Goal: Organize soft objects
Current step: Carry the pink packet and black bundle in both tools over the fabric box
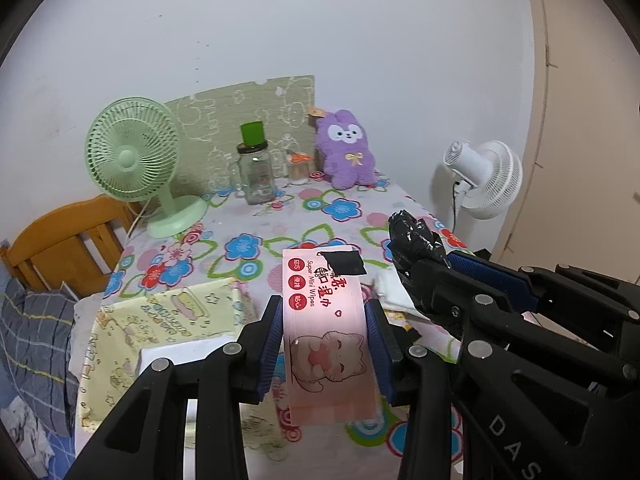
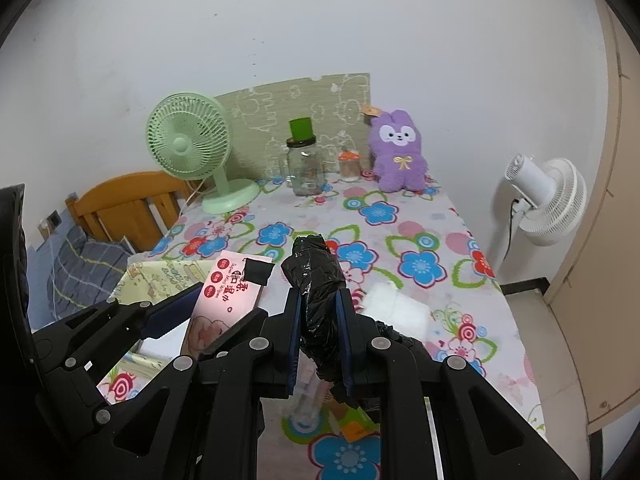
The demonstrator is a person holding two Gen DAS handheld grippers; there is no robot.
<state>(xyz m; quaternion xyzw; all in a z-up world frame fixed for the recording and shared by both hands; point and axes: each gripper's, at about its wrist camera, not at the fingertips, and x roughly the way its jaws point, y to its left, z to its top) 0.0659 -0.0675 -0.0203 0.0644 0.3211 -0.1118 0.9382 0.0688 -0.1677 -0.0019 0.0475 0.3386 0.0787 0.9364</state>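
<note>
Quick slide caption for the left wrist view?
Left gripper holds a pink wet wipes pack above the floral tablecloth; right gripper holds a black plastic bundle.

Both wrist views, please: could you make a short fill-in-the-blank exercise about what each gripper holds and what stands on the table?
1. The left gripper is shut on a pink pack of ____.
2. The right gripper is shut on a crumpled ____ plastic bag.
3. The plush toy at the back of the table is ____ in colour.
4. The desk fan on the table is ____.

Missing words: wipes; black; purple; green
</note>
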